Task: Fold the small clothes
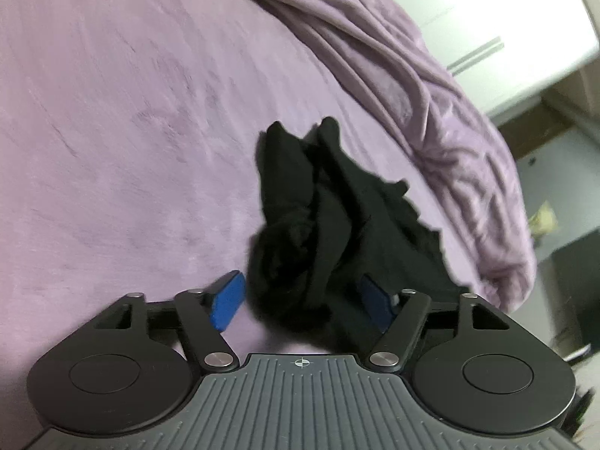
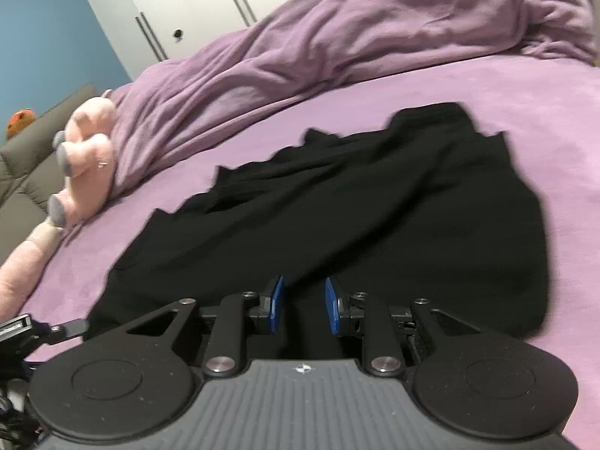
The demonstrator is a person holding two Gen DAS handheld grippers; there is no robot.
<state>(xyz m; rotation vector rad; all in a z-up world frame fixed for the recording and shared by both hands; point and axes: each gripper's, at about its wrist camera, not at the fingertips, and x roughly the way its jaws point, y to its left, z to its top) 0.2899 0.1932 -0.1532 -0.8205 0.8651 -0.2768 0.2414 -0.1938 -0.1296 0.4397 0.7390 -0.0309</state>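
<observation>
A black garment (image 2: pixel 356 217) lies spread on the purple bed sheet (image 2: pixel 487 90), with a jagged hem towards the far left. In the left wrist view the same garment (image 1: pixel 300 225) is bunched into a rumpled heap. My left gripper (image 1: pixel 302 303) stands wide open astride the near end of that heap. Its left pad (image 1: pixel 227 305) is clear of the cloth, while cloth drapes against the right pad (image 1: pixel 377 303). My right gripper (image 2: pixel 304 304) hovers over the garment's near edge, its blue pads (image 2: pixel 277 303) a narrow gap apart with black cloth showing between them, not pinched.
A rumpled purple duvet (image 2: pixel 337 37) is piled along the far side of the bed. A pink plush toy (image 2: pixel 86 157) lies at the bed's left edge beside a grey cushion (image 2: pixel 30 157). White wardrobe doors (image 2: pixel 180 7) stand behind.
</observation>
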